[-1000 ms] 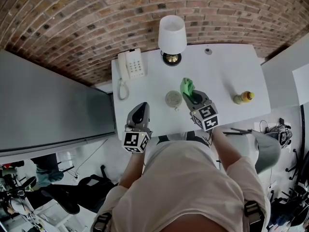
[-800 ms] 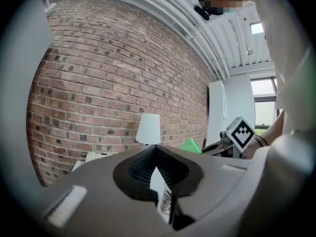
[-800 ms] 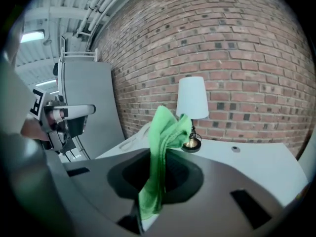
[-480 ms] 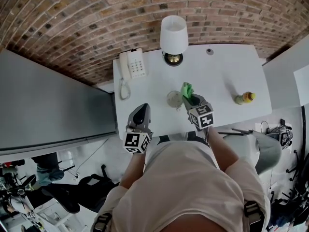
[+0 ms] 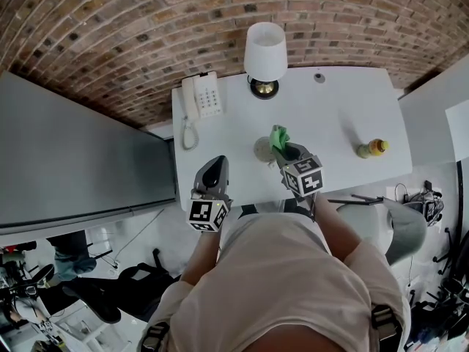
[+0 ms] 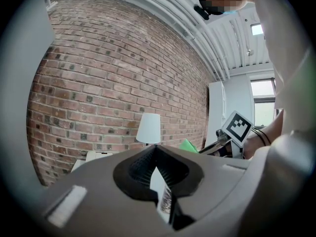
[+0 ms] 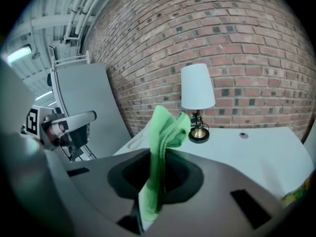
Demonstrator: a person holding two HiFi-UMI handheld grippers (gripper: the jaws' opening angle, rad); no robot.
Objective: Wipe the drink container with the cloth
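A round pale cup (image 5: 261,149) stands mid-table, seen from above. A green cloth (image 5: 279,136) hangs over its right side, pinched in my right gripper (image 5: 288,152), which is shut on it. In the right gripper view the cloth (image 7: 166,131) sticks up from between the jaws. My left gripper (image 5: 212,173) hovers at the table's front left edge, apart from the cup. Its jaws meet with nothing seen between them (image 6: 156,149). A yellow-capped drink bottle (image 5: 371,149) lies at the table's right.
The white table (image 5: 330,116) carries a lamp (image 5: 264,50) at the back, a white phone (image 5: 200,97) at the back left and a small knob (image 5: 319,78). A brick wall stands behind. A grey panel (image 5: 73,160) is on the left, a grey chair (image 5: 407,226) on the right.
My right gripper has shifted left with the green cloth, which now overlaps the cup's right side. The left gripper has stayed put.
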